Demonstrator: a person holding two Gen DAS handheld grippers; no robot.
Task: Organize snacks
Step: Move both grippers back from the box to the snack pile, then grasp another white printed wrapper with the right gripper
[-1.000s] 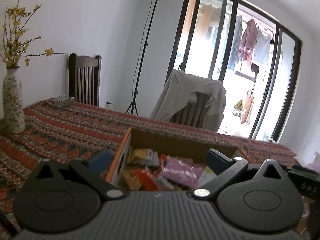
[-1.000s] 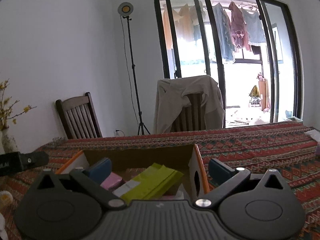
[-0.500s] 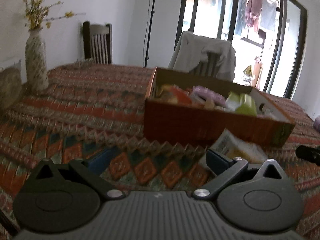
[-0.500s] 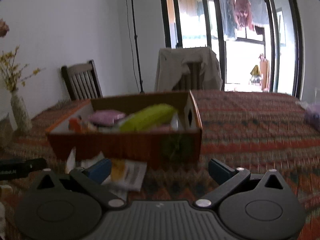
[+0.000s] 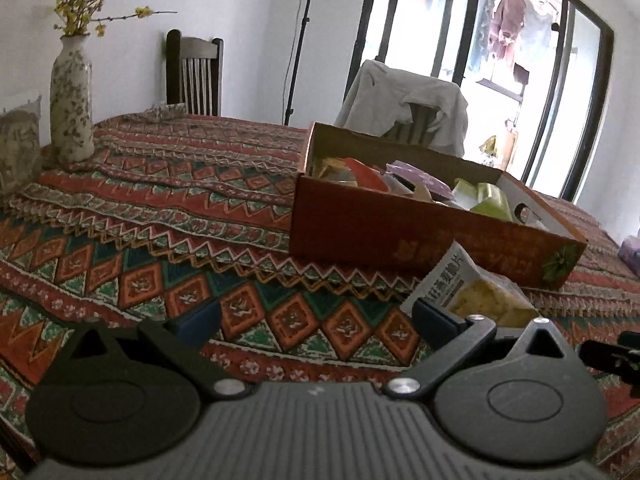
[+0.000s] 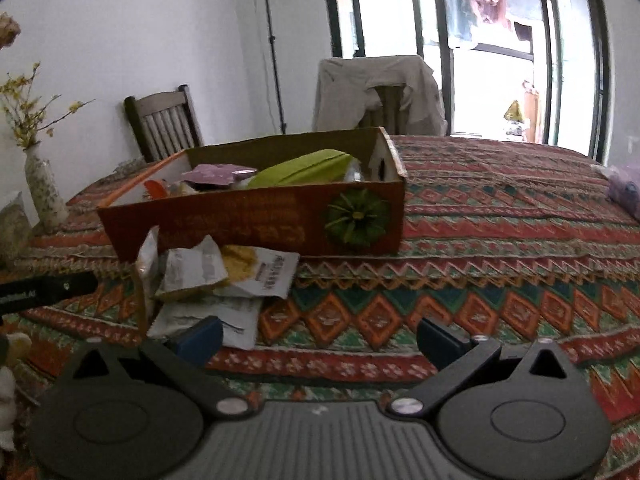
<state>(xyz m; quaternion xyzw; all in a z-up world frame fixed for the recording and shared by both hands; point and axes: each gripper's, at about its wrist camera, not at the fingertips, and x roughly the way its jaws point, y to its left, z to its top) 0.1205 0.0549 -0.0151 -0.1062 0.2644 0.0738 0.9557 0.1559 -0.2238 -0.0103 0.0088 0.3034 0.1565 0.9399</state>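
An orange cardboard box (image 5: 400, 236) (image 6: 256, 224) filled with snack packets stands on the patterned tablecloth. A green packet (image 6: 304, 168) and a purple packet (image 6: 216, 172) lie inside it. Several white snack packets (image 6: 228, 276) lie on the cloth in front of the box; one white packet (image 5: 468, 284) shows in the left wrist view by the right finger. My left gripper (image 5: 316, 320) is open and empty, low over the cloth in front of the box. My right gripper (image 6: 320, 332) is open and empty, its left finger just over the loose packets.
A flowered vase (image 5: 72, 96) stands at the table's left. Two wooden chairs (image 5: 196, 76) (image 6: 380, 96) stand behind the table, one draped with a jacket. A lamp stand and a glass door lie beyond. A purple item (image 6: 624, 188) lies at the far right.
Both grippers have pulled back from over the box and dropped low in front of it. The loose packets on the cloth have come into view.
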